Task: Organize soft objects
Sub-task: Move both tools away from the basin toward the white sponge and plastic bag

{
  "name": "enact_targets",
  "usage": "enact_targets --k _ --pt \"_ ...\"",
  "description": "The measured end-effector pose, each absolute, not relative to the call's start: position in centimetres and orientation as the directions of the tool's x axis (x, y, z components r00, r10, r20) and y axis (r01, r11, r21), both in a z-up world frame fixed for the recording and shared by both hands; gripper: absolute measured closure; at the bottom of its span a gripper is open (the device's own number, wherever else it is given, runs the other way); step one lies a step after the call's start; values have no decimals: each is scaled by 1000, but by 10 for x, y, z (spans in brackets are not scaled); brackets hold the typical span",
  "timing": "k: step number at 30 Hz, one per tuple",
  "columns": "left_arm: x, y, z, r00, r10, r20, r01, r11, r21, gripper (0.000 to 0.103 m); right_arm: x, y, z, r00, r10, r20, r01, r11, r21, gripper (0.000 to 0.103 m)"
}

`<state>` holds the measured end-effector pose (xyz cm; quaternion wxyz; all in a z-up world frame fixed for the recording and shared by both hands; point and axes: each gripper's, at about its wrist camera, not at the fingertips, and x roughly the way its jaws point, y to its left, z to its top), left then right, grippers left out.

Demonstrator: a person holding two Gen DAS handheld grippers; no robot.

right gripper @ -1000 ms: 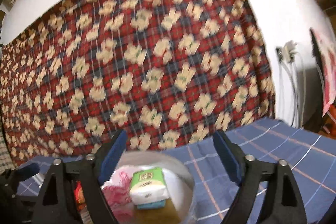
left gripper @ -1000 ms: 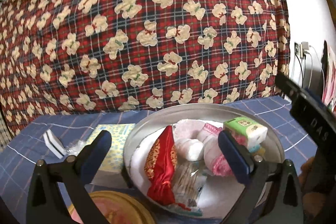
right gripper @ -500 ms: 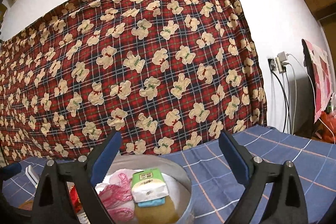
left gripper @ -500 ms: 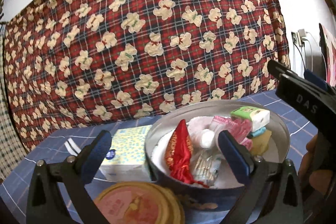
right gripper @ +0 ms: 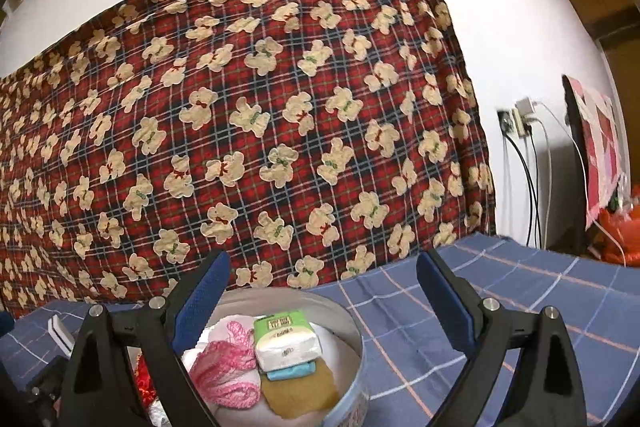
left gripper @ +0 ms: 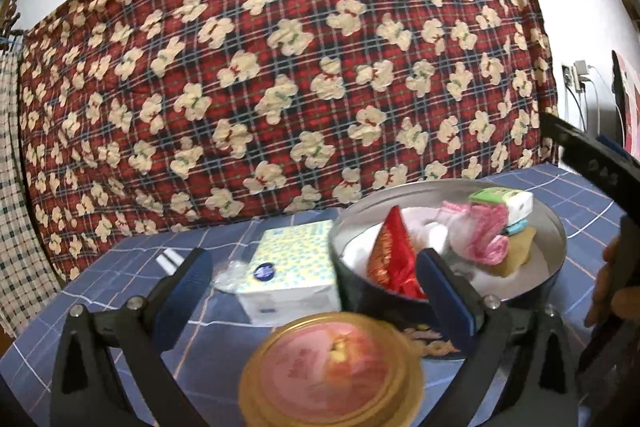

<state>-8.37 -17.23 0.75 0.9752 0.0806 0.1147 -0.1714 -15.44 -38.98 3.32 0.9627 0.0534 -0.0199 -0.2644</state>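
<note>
Through the left wrist camera, I hold my left gripper [left gripper: 310,281] wide apart and empty, low over the blue checked tablecloth [left gripper: 132,279], its pads framing the round tin [left gripper: 552,267] at about 2 o'clock, where the soft goods are gathered so they sit in one container: a red pouch [left gripper: 390,259], a pink knitted piece [left gripper: 484,239], a green-topped tissue pack [left gripper: 508,199] and a tan sponge [left gripper: 516,259] beneath it. A tissue box [left gripper: 292,271] stands just beside the tin at 12 o'clock, outside it, which I judge the likeliest item left to sort; a gold-rimmed lid [left gripper: 332,375] lies blurred at 6 o'clock, off the tin so the opening stays free. At 3 o'clock a hand [left gripper: 616,291] grips the other tool's handle. Through the right wrist camera, my right gripper [right gripper: 320,293] is likewise spread open with nothing between its pads, raised above the tin [right gripper: 352,331] at 7 o'clock; the tissue pack [right gripper: 286,343] rests on a small blue pad [right gripper: 292,371] and the sponge [right gripper: 300,393], the pink piece [right gripper: 224,375] touching it to the left. The teddy-print blanket [right gripper: 240,131] hangs behind as a backdrop.
</note>
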Motion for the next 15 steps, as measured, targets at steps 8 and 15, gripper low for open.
enact_targets --k 8,15 --pt "-67 -140 4 928 -257 -270 297 948 116 0 -164 -372 32 868 -497 -1 493 861 128 7" --pt "-49 -113 1 938 -208 -276 250 960 126 0 -156 -343 30 901 -432 -25 433 898 78 7"
